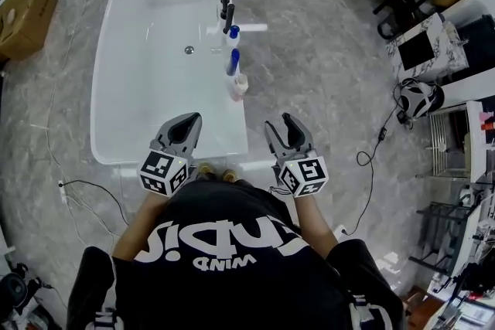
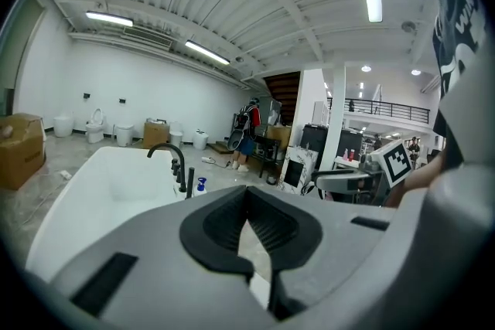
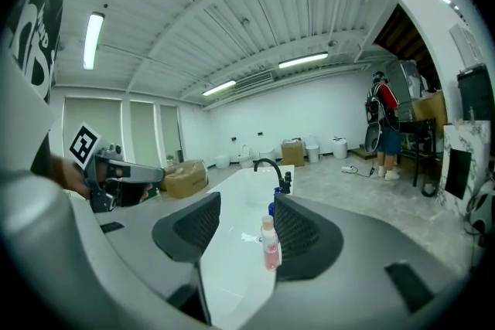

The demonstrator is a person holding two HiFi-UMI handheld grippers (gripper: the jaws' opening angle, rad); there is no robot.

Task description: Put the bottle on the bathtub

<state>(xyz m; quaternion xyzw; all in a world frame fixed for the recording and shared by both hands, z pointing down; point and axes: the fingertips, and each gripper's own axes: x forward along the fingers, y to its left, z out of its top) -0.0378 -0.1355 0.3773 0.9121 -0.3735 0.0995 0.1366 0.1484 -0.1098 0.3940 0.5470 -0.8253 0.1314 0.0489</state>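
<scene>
Grey left claw pinched shut, empty; right claw spread wide, empty, pink bottle standing beyond.

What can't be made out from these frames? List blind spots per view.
- Head view: print on the pink bottle and the blue bottle on the bathtub rim is too small to read.
- Right gripper view: the blue bottle is mostly hidden behind one of the right gripper's open jaws.
- Left gripper view: the pink bottle is hidden behind the left gripper's body.
- Both gripper views: items at the far wall are too small to identify.
</scene>
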